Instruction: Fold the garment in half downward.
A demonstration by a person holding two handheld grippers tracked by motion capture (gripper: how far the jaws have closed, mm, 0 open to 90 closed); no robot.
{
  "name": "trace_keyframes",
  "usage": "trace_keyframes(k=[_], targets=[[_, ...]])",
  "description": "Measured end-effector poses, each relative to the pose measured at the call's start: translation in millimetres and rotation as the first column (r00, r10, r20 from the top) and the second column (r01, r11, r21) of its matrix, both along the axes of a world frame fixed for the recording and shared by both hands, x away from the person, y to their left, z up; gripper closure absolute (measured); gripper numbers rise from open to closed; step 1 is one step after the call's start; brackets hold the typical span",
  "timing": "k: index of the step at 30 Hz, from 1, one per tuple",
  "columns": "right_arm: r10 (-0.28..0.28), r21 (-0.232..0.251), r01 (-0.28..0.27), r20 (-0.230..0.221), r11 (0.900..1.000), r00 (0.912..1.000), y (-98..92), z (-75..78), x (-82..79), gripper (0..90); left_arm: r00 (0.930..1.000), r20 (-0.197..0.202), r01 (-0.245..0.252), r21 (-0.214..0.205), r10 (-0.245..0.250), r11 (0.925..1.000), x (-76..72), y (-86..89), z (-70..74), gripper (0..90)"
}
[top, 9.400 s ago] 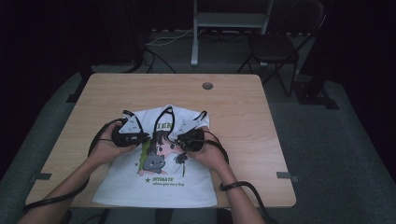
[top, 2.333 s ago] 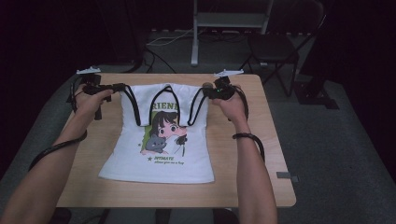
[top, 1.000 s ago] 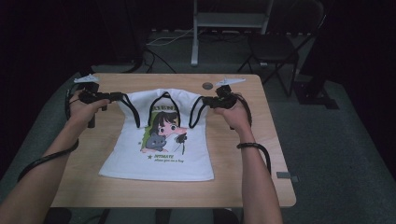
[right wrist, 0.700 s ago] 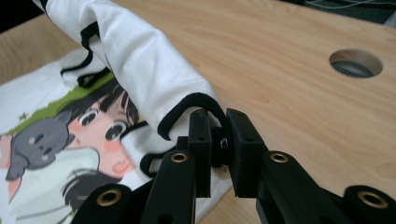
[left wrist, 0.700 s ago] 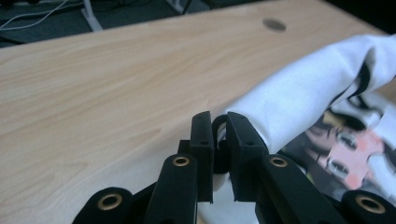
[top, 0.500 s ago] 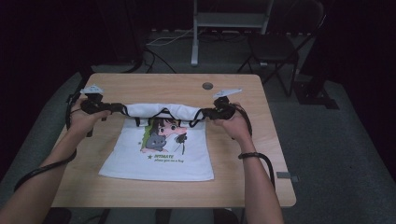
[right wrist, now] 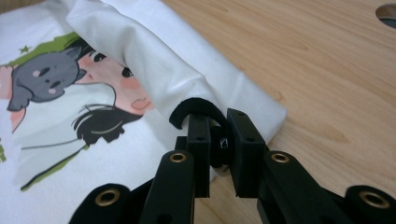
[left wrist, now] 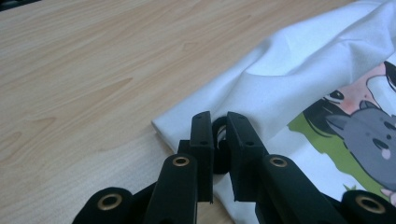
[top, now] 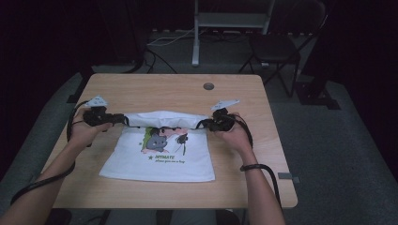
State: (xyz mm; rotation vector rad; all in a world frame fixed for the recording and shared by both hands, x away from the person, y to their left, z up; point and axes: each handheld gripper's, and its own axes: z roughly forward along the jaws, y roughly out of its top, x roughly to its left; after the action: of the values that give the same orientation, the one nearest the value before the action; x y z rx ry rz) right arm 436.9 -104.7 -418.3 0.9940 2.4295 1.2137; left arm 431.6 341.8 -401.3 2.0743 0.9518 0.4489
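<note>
White bag (top: 162, 150) lies folded between left tool (top: 111, 118) and right tool (top: 208, 124).

We've got a light wooden table (top: 141, 93) with a round grommet hole (top: 208, 86) far of centre. On it lies a white printed T-shirt (top: 159, 161), its far edge folded over toward us.

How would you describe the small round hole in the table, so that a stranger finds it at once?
Start at the wooden table and look at its far half, beyond the white printed shirt. There, a little right of the middle, sits the hole. It is the only dark round spot in the bare, pale wood.
</note>
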Motion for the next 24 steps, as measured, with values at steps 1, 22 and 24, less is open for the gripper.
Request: trace_keyframes(k=[1,22,24], targets=[[0.000,0.000,0.000,0.000,1.0000,1.0000,0.0,0.0,0.0,80.5,1.0000,0.000,0.000,0.000,0.000,1.0000,0.0,0.0,0.0,81.6],[0.031,-0.020,-0.029,0.078,0.9994,0.9965,3.0,0.7,-27.6,80.9,0.9982,0.053,0.028,-0.001,-0.028,0.9996,-24.2,-0.9,0.7,81.6],[0.038,-0.038,-0.035,0.093,0.9987,0.9950,4.8,1.5,-31.3,80.9,0.9973,0.066,0.032,0.003,-0.033,0.9995,-27.6,-1.7,1.9,81.7]])
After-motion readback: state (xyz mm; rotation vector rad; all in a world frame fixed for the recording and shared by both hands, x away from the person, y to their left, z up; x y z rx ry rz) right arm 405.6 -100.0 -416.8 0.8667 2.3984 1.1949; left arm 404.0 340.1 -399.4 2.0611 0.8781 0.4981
